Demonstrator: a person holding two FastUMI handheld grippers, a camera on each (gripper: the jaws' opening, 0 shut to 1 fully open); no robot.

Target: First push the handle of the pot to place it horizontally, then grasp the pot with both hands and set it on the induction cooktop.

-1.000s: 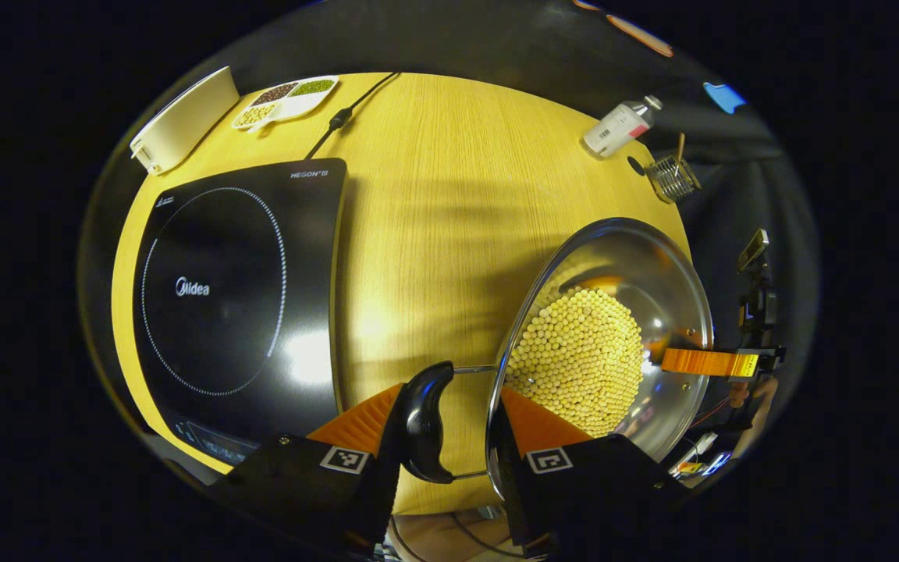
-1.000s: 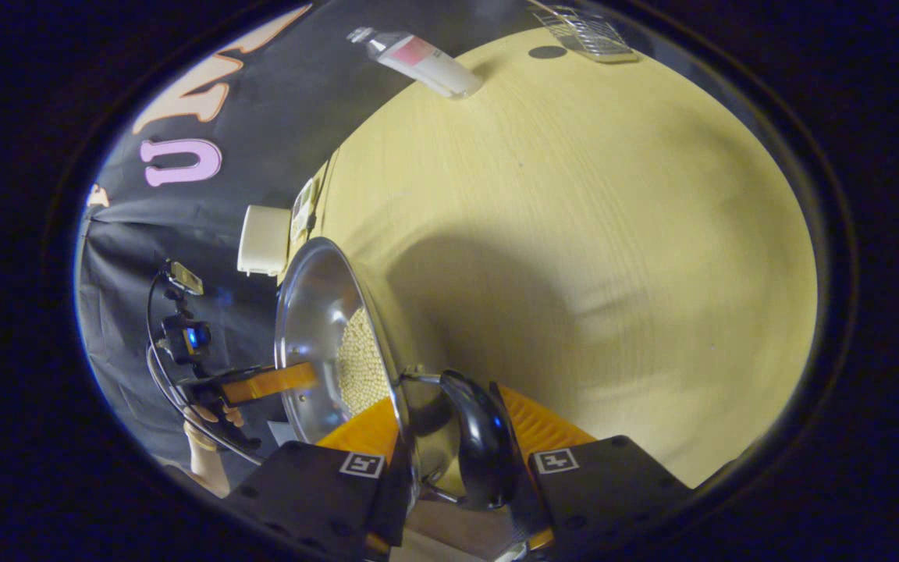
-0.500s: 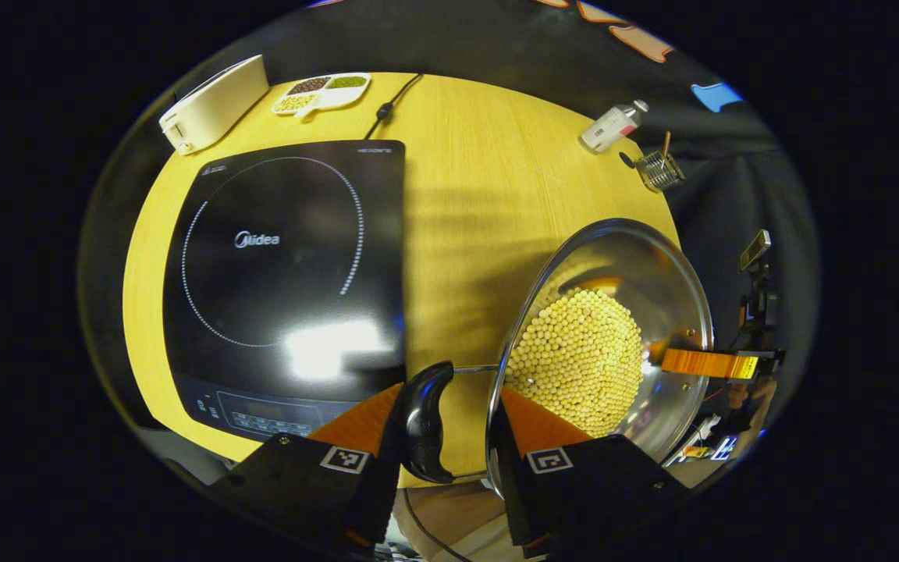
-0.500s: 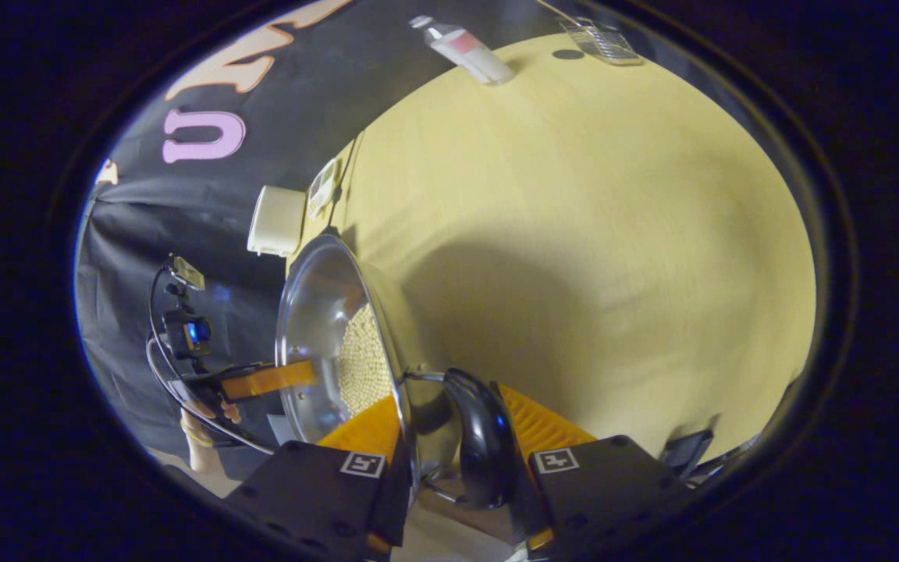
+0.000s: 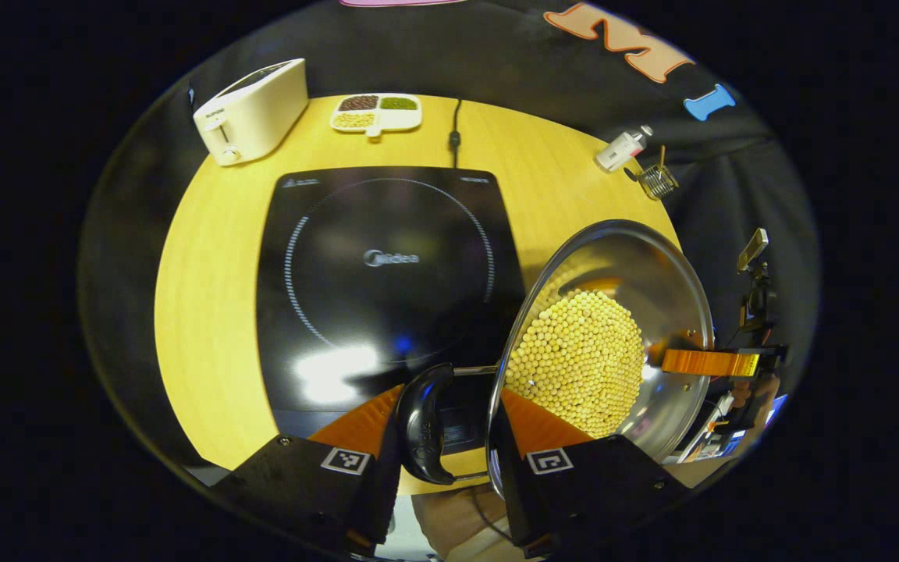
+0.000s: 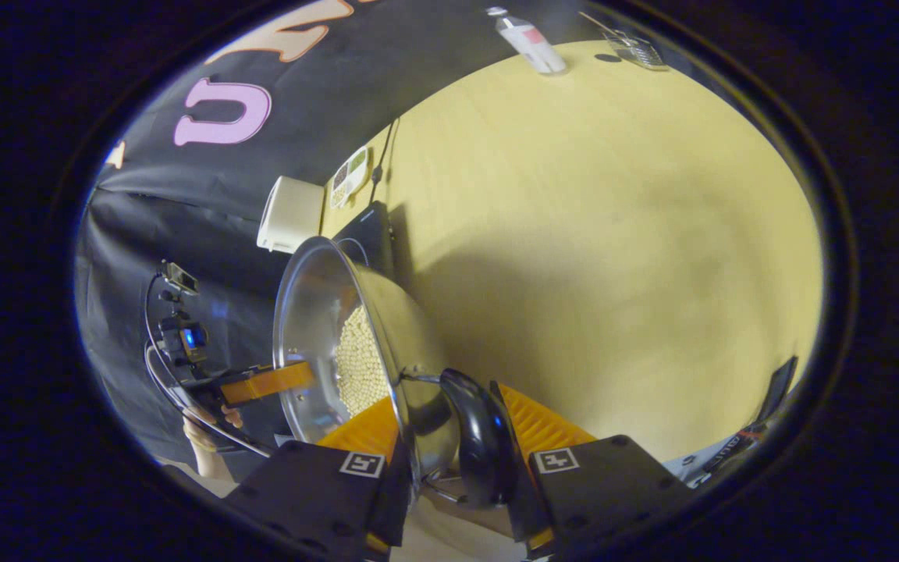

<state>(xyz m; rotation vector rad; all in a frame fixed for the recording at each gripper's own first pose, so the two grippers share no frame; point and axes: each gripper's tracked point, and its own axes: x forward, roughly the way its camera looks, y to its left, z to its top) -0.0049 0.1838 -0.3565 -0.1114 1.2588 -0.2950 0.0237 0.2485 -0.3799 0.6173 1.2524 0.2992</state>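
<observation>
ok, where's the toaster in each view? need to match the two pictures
Left gripper view: the toaster sits at the upper left, on the table's far corner beside the cooktop.
Right gripper view: toaster left of centre, at the table edge just above the pot's rim.
Shared landmark: the pot of beans, held at both handles.

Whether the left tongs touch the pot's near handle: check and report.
Touching. The left gripper view shows the left tongs closed across the pot rim: one finger presses the black handle, the other the pot's inner wall.
</observation>
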